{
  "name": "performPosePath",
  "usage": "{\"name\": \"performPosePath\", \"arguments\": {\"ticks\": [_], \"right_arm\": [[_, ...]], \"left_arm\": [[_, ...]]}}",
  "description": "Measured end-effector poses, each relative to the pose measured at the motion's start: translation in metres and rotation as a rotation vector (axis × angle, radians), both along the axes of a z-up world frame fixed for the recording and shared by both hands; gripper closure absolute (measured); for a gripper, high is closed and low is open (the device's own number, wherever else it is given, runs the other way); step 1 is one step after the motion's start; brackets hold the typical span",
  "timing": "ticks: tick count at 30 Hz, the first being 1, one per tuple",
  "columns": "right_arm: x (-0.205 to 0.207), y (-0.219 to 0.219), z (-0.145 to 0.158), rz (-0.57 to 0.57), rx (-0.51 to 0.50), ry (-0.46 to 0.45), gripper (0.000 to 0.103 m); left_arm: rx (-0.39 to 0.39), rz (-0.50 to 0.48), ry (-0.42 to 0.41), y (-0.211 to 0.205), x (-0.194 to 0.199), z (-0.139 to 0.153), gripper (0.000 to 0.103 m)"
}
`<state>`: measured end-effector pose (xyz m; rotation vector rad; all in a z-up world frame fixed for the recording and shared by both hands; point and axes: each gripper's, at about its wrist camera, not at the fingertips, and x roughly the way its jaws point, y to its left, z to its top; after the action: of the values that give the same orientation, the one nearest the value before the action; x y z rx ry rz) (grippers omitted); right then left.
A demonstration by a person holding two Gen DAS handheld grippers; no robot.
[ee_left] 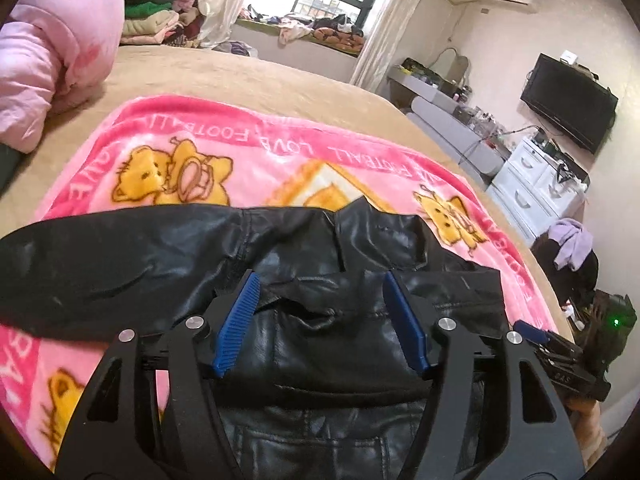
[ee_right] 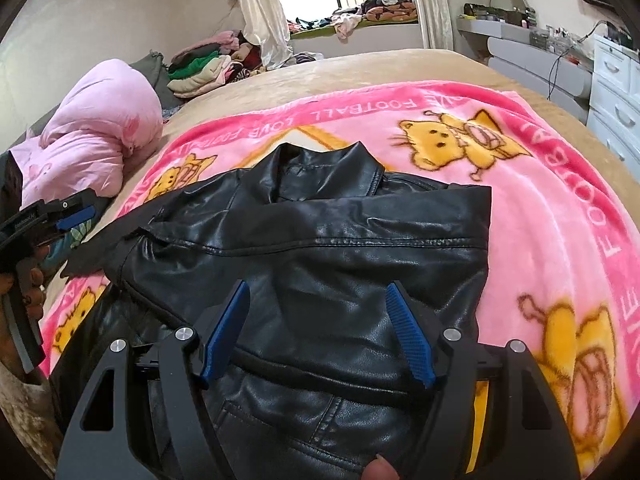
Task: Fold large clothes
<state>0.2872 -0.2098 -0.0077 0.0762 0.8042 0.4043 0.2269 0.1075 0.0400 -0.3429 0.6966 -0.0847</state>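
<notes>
A black leather jacket (ee_left: 320,336) (ee_right: 320,248) lies on a pink cartoon blanket (ee_left: 248,160) (ee_right: 540,220), collar toward the window. One sleeve is folded across its chest, and another stretches out to the left in the left wrist view. My left gripper (ee_left: 320,280) hovers over the jacket below the collar, blue pads apart, nothing between them. My right gripper (ee_right: 319,286) stands open above the jacket's lower body, also holding nothing. Each gripper shows at the edge of the other's view: the right gripper (ee_left: 532,334) and the left gripper (ee_right: 76,216).
The blanket covers a tan bed (ee_right: 380,66). A pink padded garment (ee_left: 48,60) (ee_right: 96,140) lies at the bed's left, with a pile of folded clothes (ee_right: 200,68) behind it. White drawers (ee_left: 536,188) and a TV (ee_left: 568,100) stand to the right, past the bed edge.
</notes>
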Motion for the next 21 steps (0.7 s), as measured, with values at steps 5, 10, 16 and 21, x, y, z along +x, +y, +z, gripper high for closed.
{"name": "performPosePath", "arguments": {"ticks": [5, 10, 16, 21], "right_arm": [[-0.006, 0.006, -0.004, 0.033, 0.001, 0.012, 0.034], [-0.01, 0.014, -0.012, 0.055, -0.017, 0.038, 0.034], [-0.011, 0.012, -0.022, 0.059, -0.014, 0.082, 0.034], [-0.004, 0.006, -0.043, 0.027, -0.03, 0.178, 0.034]], "left_arm": [[0.036, -0.044, 0.089, -0.019, -0.001, -0.022, 0.047], [0.031, -0.049, 0.177, -0.025, -0.001, -0.047, 0.047], [0.053, -0.023, 0.214, -0.019, -0.007, -0.064, 0.047], [0.042, -0.003, 0.31, -0.008, 0.002, -0.091, 0.047]]}}
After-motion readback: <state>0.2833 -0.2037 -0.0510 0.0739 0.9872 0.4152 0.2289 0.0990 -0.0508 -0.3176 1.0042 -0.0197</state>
